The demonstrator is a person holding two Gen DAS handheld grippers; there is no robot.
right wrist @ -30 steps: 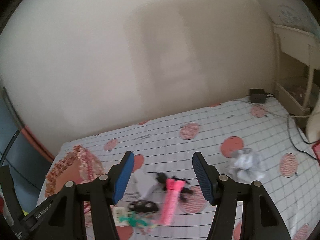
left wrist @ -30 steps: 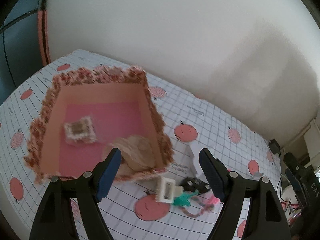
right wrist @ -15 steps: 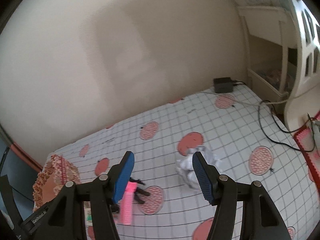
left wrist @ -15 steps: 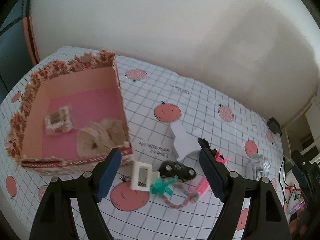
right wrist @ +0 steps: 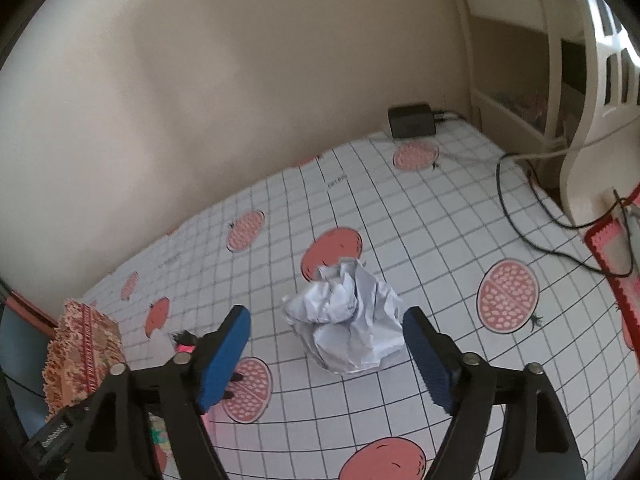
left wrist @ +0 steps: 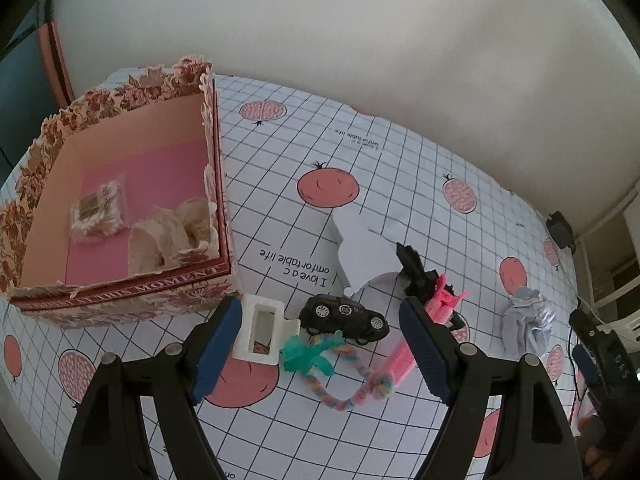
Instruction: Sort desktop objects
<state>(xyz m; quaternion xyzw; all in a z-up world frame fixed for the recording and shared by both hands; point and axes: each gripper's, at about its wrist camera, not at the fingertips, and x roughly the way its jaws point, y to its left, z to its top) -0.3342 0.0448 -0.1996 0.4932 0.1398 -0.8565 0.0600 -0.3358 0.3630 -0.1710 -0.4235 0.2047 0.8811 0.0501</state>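
A floral box [left wrist: 120, 284] with a pink floor stands at the left and holds a small packet [left wrist: 98, 212] and crumpled beige paper [left wrist: 172, 232]. My left gripper [left wrist: 320, 350] is open above a white frame piece [left wrist: 260, 334], a black toy car [left wrist: 344, 318], a teal clip [left wrist: 308, 358], a braided cord [left wrist: 340, 392] and a pink toy [left wrist: 424, 328]. A white card [left wrist: 360, 252] lies beyond them. My right gripper [right wrist: 326, 354] is open, its jaws either side of a crumpled white paper ball [right wrist: 348, 320], which also shows in the left wrist view [left wrist: 524, 324].
The table wears a white grid cloth with red fruit prints [right wrist: 332, 248]. A black power adapter [right wrist: 412, 120] sits by the wall, with cables [right wrist: 520, 224] running along the right. A white shelf unit [right wrist: 592, 92] stands at the right. The box edge [right wrist: 84, 344] shows at the left.
My left gripper has moved right from over the box to over the small toys. My right gripper has swung right from the pink toy to the paper ball, and closer to it.
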